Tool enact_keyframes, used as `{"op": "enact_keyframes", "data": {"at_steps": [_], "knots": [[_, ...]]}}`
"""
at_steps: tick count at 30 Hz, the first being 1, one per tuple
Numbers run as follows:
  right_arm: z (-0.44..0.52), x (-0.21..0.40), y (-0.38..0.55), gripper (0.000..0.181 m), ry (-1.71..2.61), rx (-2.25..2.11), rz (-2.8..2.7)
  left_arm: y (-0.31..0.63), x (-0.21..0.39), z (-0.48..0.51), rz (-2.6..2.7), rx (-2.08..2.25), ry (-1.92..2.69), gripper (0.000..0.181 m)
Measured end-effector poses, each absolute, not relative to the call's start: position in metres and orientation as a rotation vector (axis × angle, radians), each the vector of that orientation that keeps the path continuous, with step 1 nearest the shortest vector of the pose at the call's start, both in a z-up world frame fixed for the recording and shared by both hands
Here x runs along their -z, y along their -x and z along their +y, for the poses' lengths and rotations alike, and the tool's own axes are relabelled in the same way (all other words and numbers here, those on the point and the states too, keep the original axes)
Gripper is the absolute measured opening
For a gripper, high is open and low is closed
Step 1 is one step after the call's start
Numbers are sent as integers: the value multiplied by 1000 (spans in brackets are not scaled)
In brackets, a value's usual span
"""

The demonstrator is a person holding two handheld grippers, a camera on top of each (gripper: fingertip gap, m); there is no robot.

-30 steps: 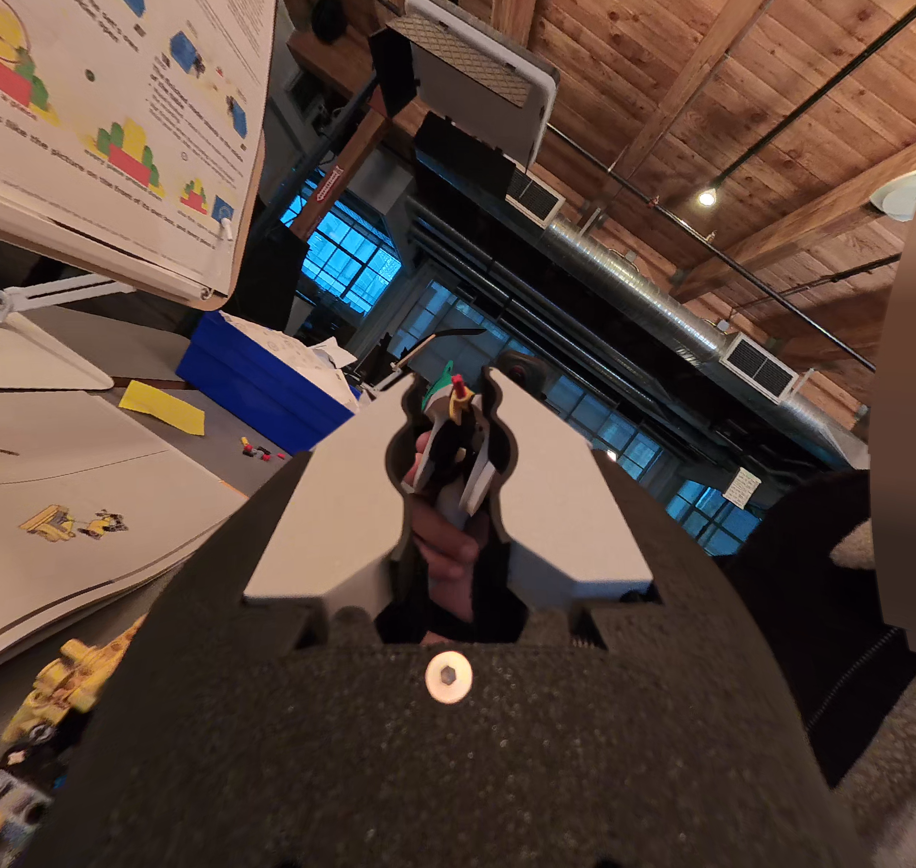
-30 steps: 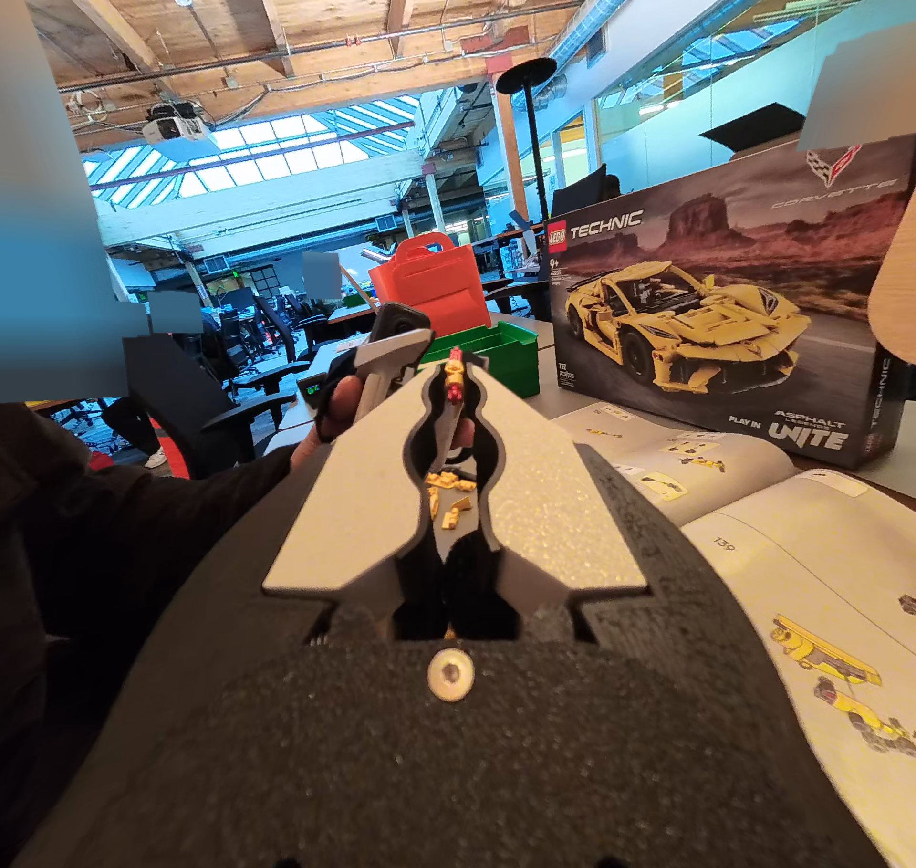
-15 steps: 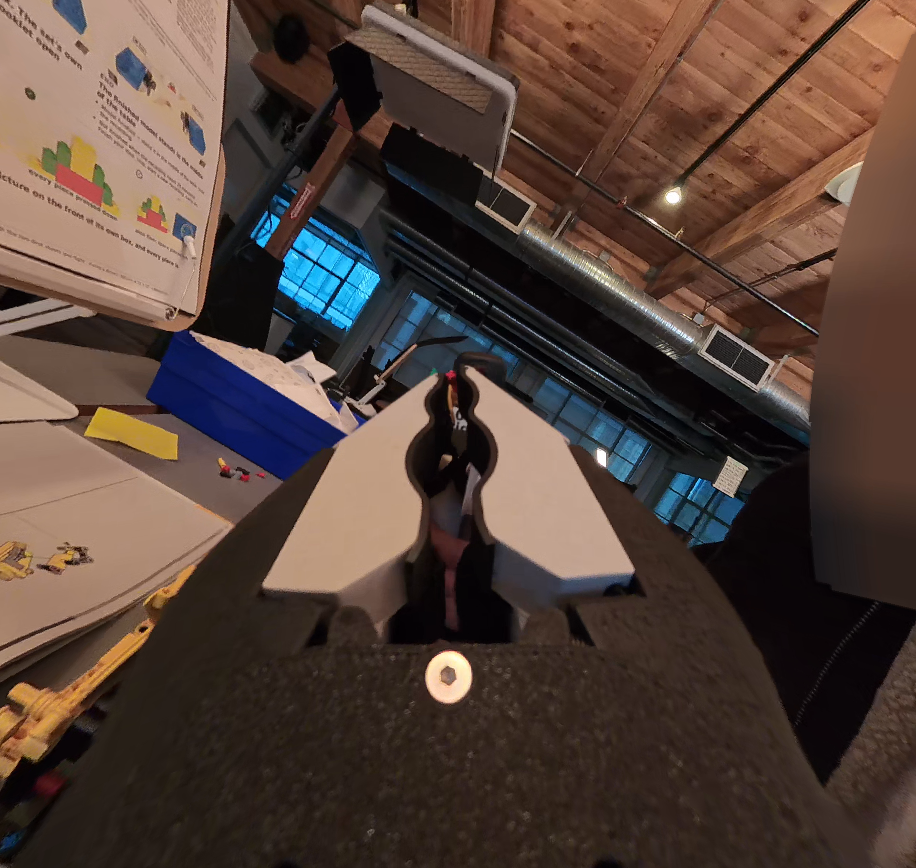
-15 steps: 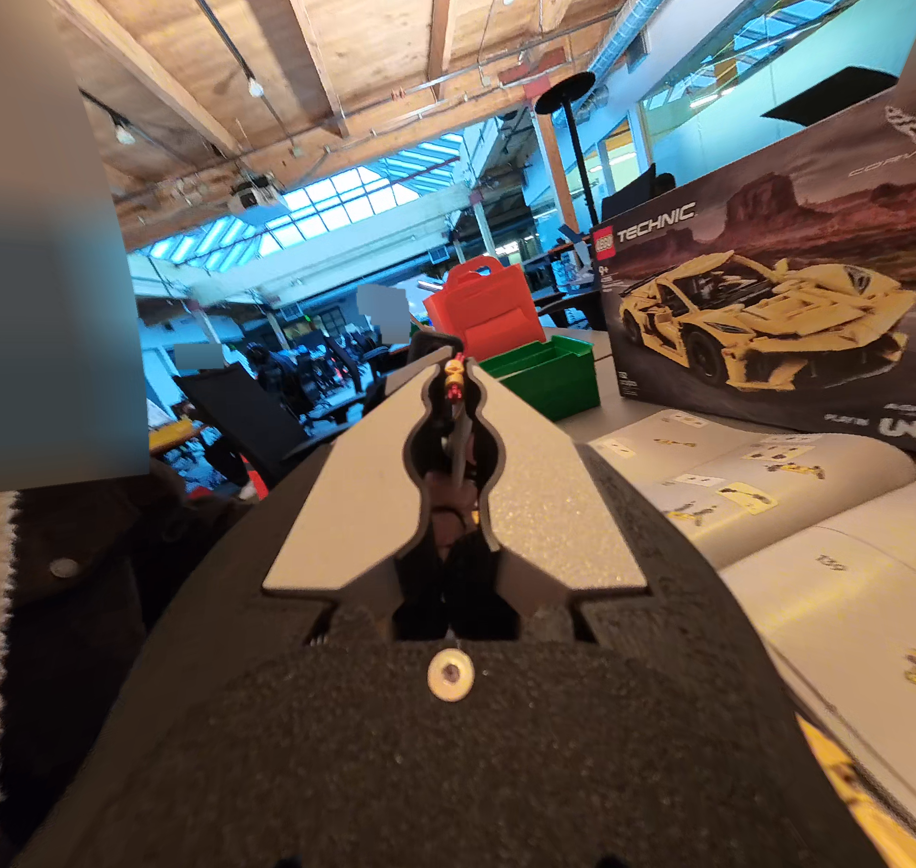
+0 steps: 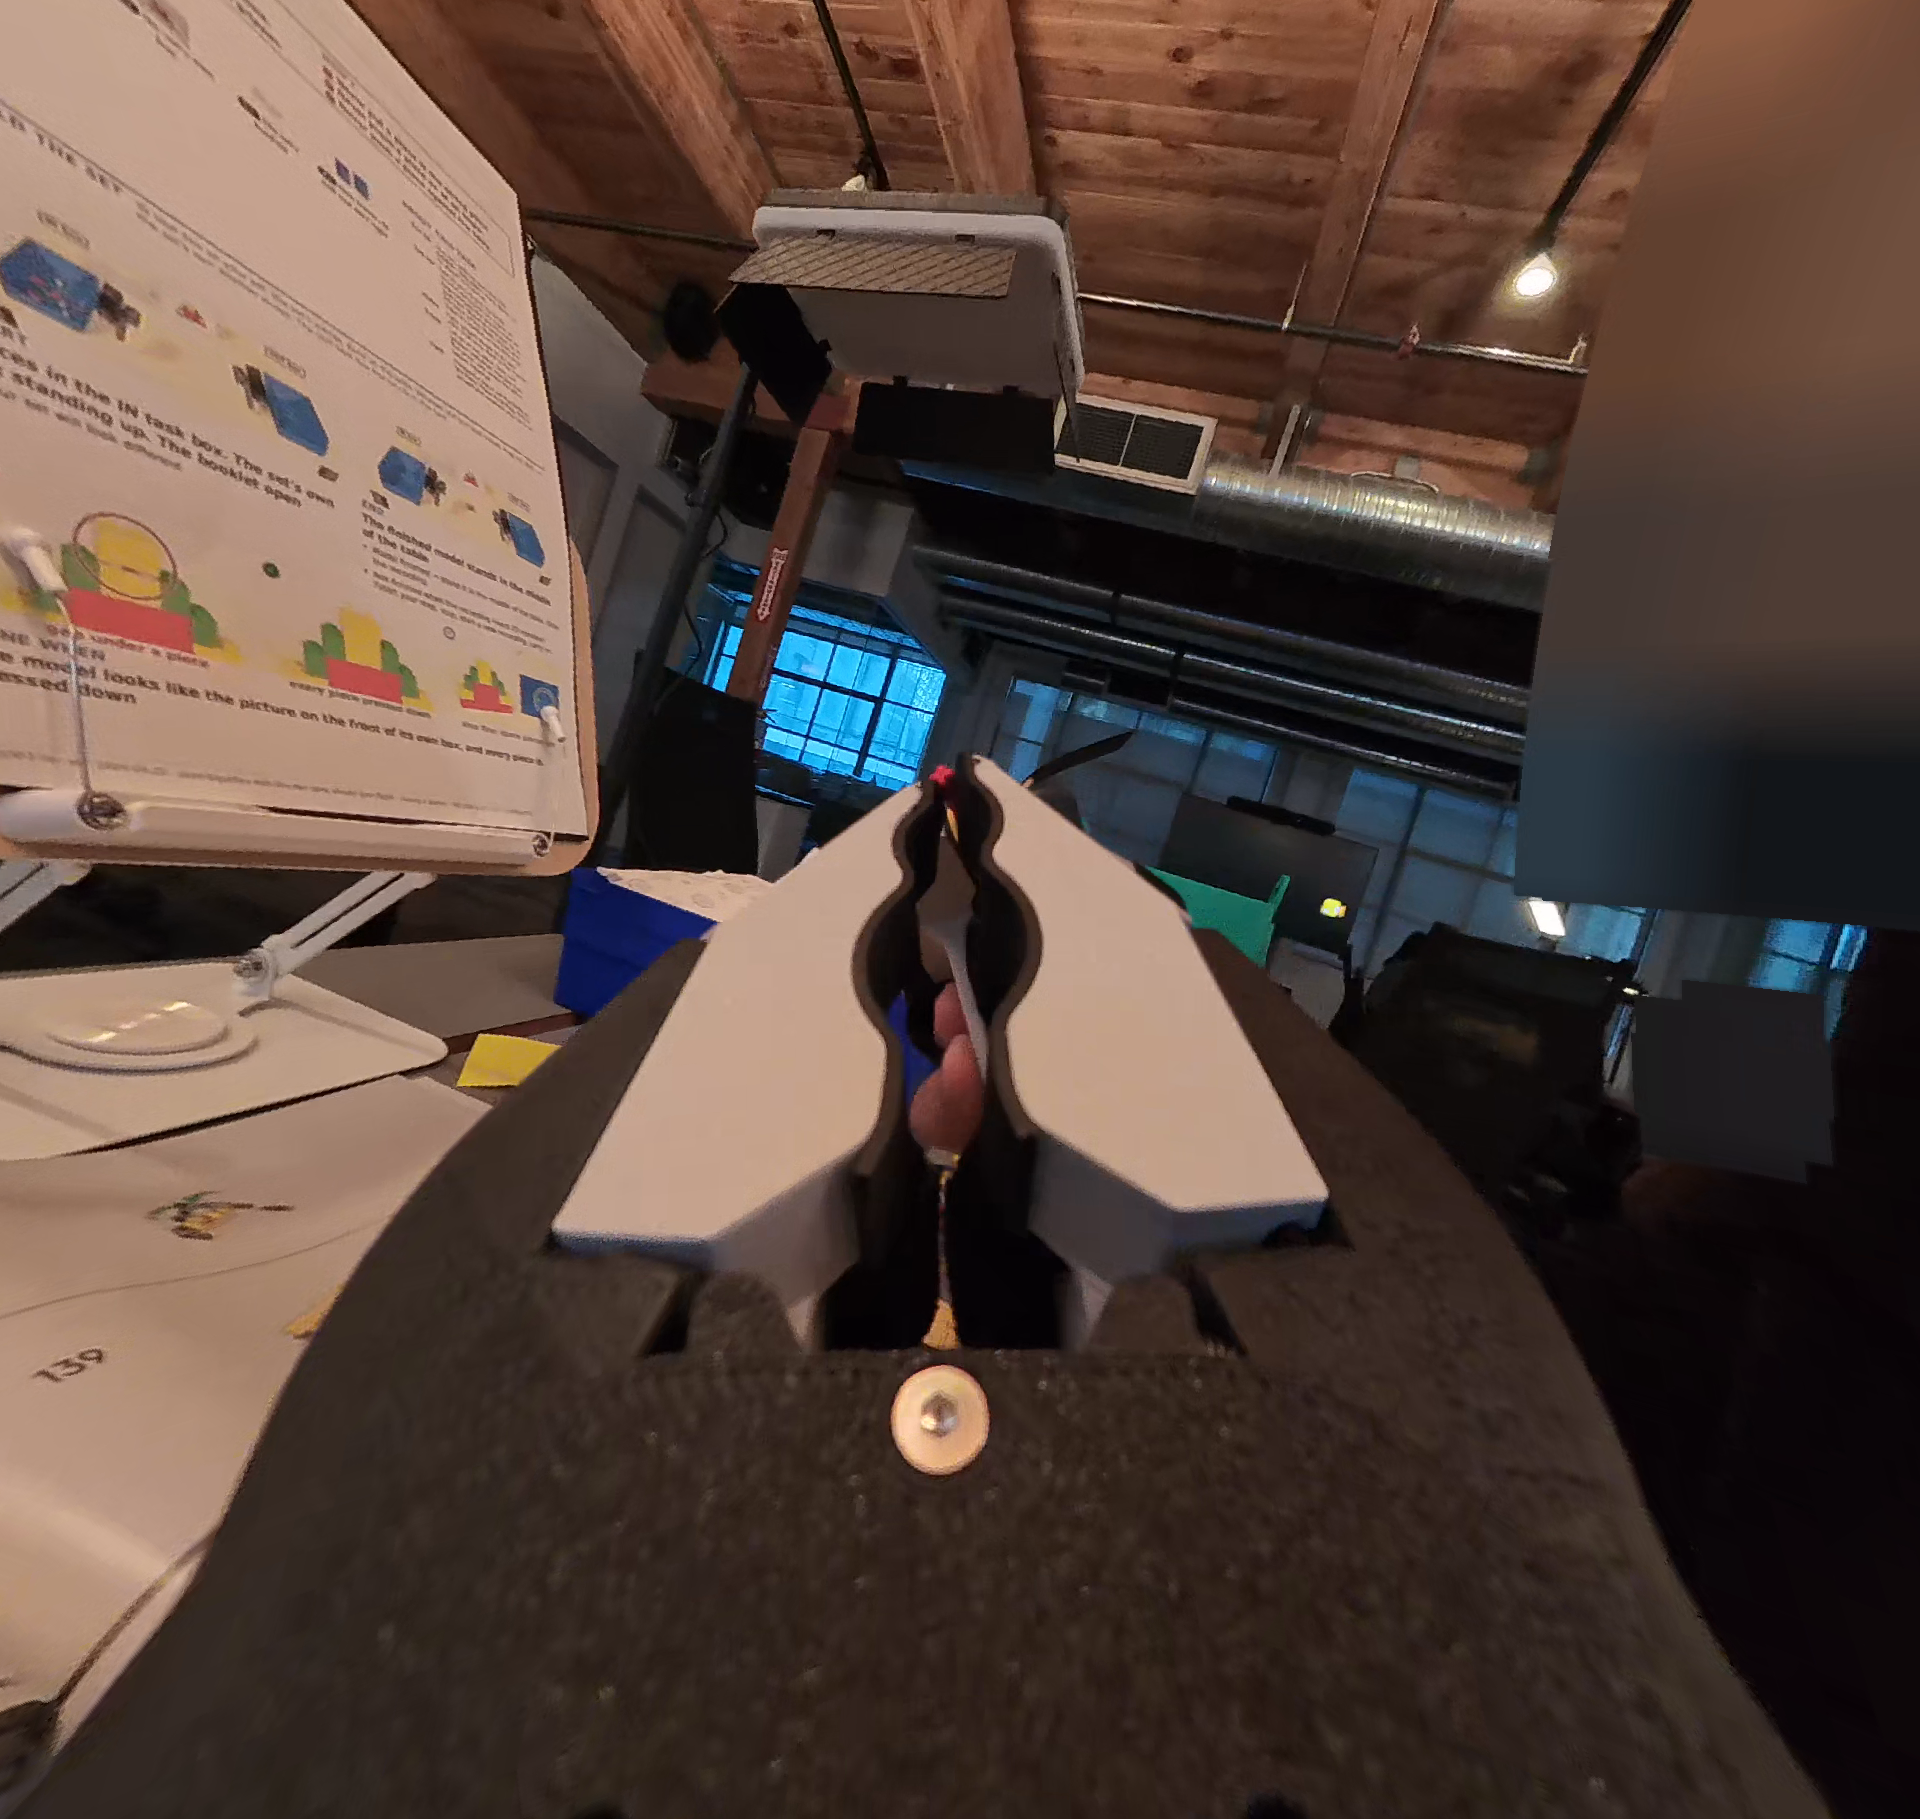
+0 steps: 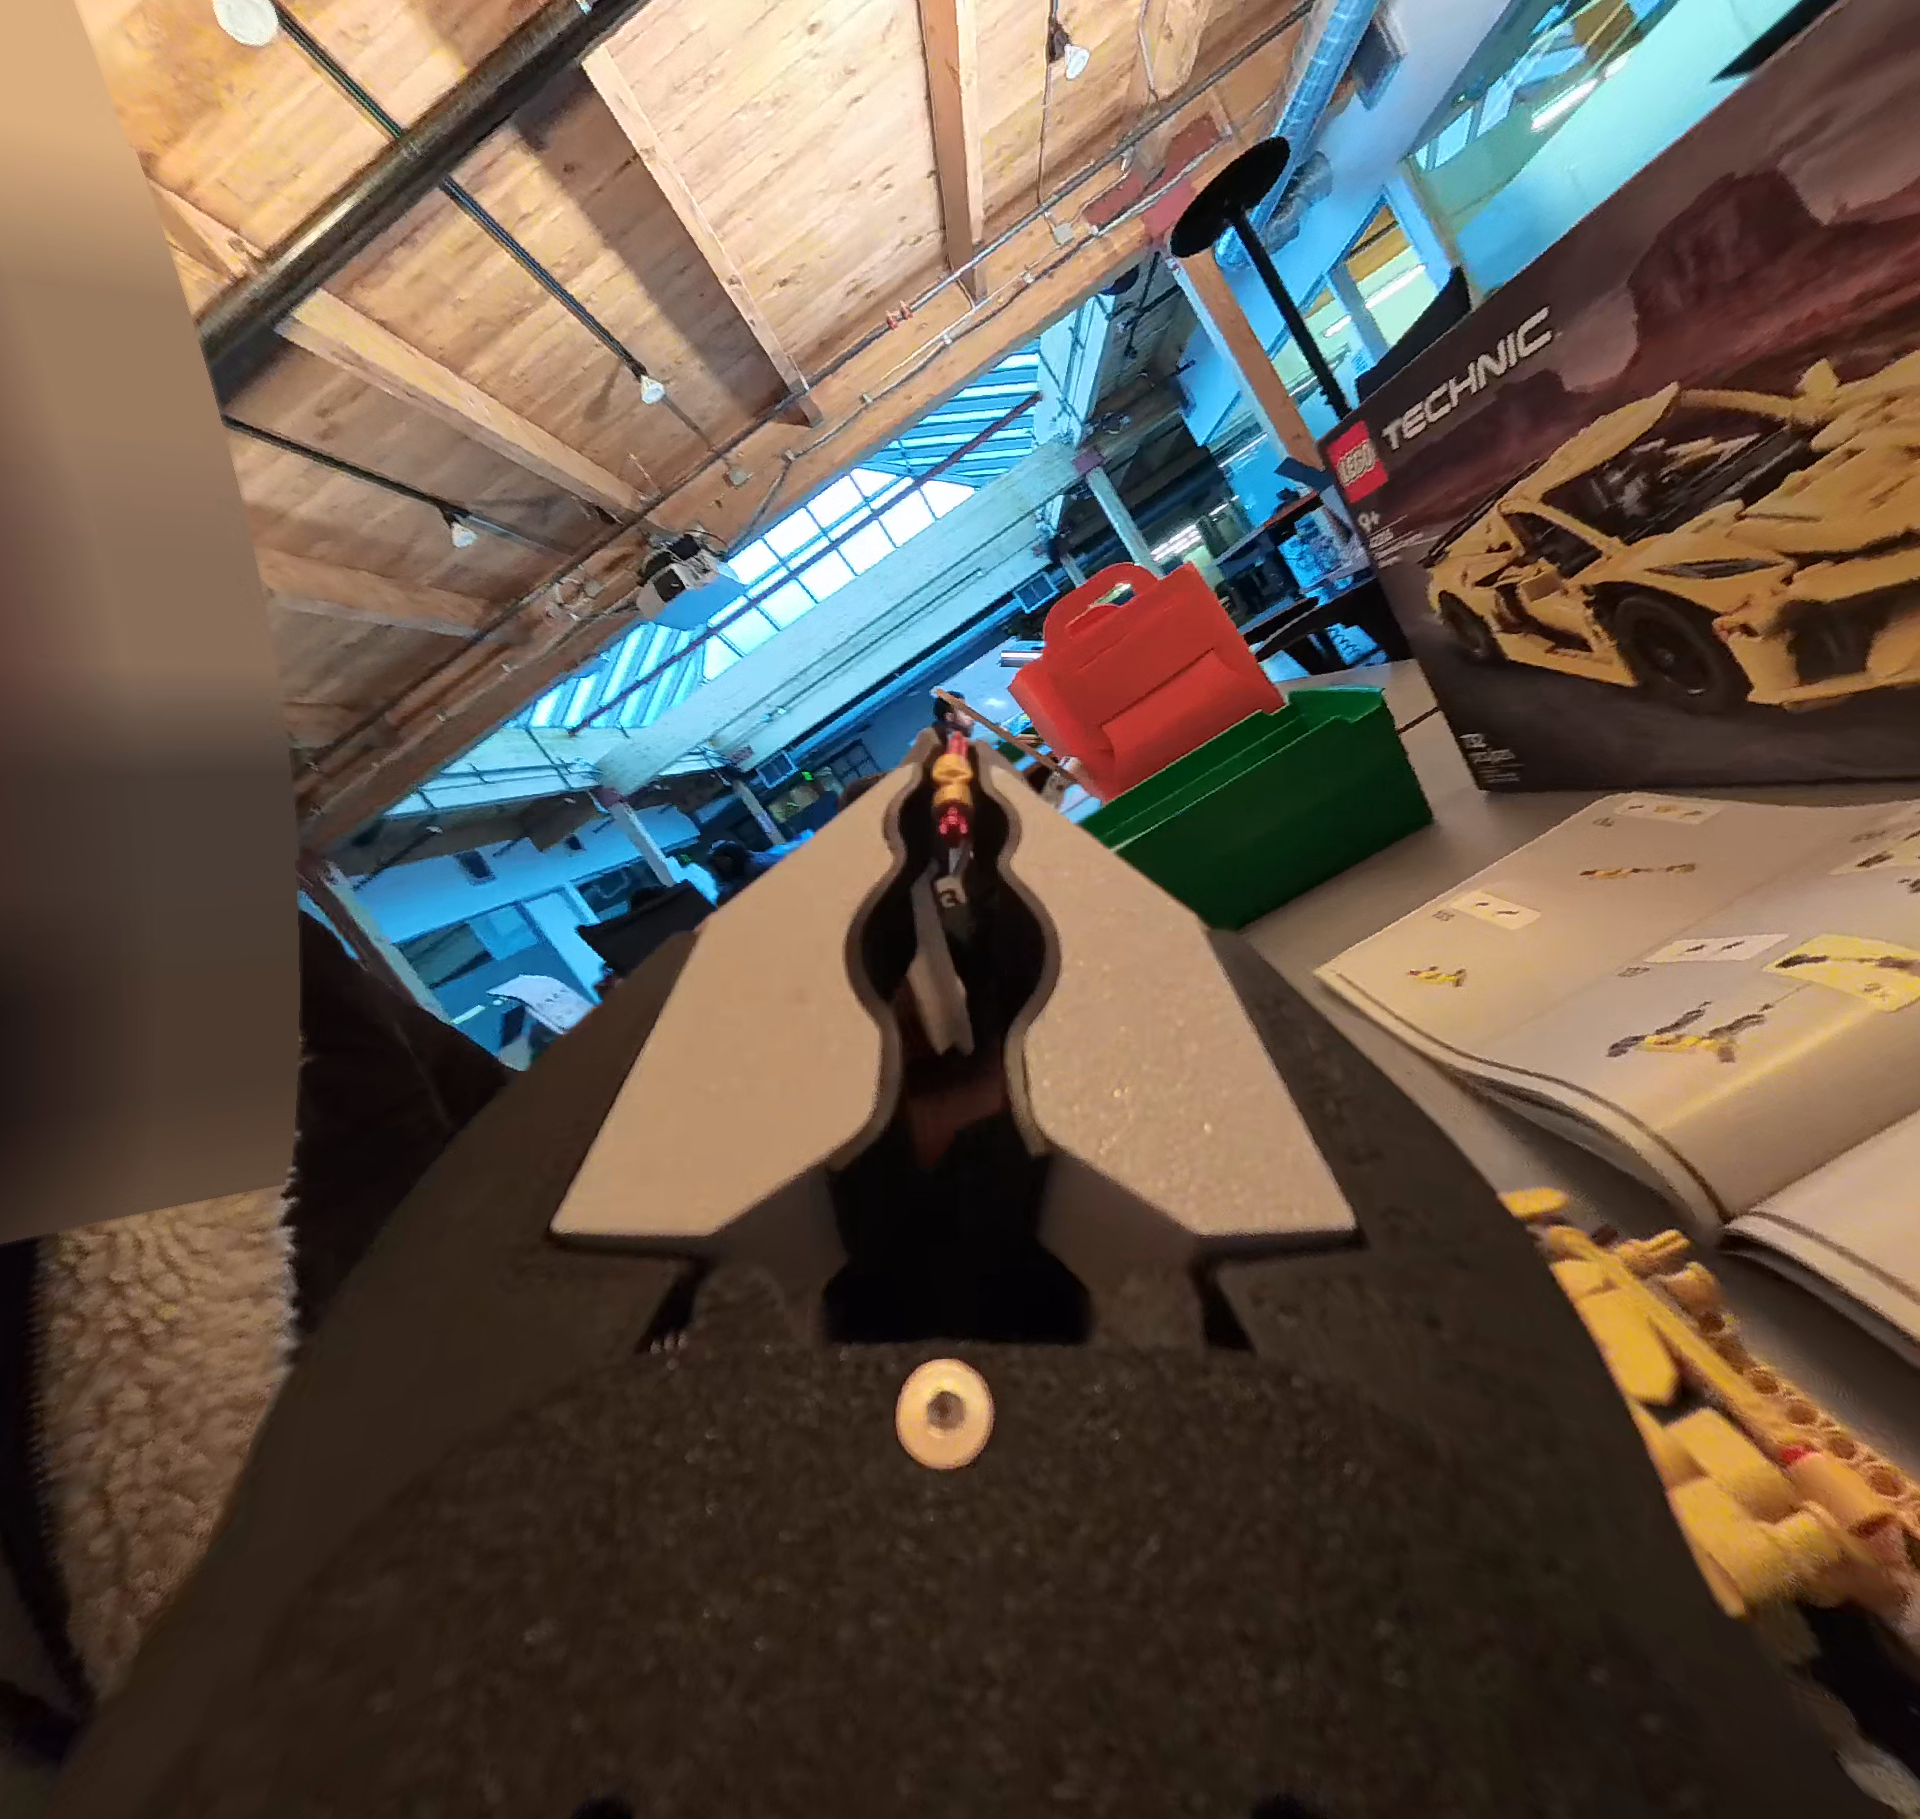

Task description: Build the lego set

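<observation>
- the left gripper (image 5: pixel 958 790) is held tilted up toward a wooden ceiling; its jaws are nearly together, and a small red piece (image 5: pixel 942 777) is seen at the tips. whether it is pinched cannot be told.
- through the gap between the left fingers, part of the other gripper and a hand (image 5: pixel 951 1063) are seen.
- the right gripper (image 6: pixel 951 770) is closed on a small pin (image 6: pixel 950 793), yellow at the top and red below, clamped at the tips.
- one green bin (image 6: pixel 1262 813) is seen on the table (image 6: pixel 1455 730) in the right wrist view; one red holder (image 6: pixel 1138 683) with a handle is stood in it. other contents cannot be seen.
- one blue bin (image 5: pixel 623 938) is seen in the left wrist view, with white printed sheets at its top.
- one set box (image 6: pixel 1683 564) with a yellow car pictured is stood upright just beside the green bin.
- one open booklet (image 6: pixel 1662 1021) is laid flat in front of the box; its pages are also seen in the left wrist view.
- one part-built yellow model (image 6: pixel 1704 1437) is laid at the right edge, near the booklet.
- one instruction board (image 5: pixel 260 481) is held on a white stand (image 5: pixel 208 1031) at the left.
- one yellow sheet (image 5: pixel 509 1061) is seen flat near the stand's base.
</observation>
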State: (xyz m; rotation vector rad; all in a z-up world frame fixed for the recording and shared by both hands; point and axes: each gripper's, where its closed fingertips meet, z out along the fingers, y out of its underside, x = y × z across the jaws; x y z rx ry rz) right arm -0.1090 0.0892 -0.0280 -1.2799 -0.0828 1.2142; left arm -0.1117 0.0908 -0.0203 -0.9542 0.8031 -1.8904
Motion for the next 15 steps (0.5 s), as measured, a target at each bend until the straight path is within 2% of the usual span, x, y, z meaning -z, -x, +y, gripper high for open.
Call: {"op": "enact_keyframes", "data": {"at_steps": [4,15], "knots": [[90,29,108,6,1263,-1279,-28,111,22,91,804,1818,951,3],[99,40,99,5,1311,-1023,55,101,32,103,543,1809,1101,4]]}}
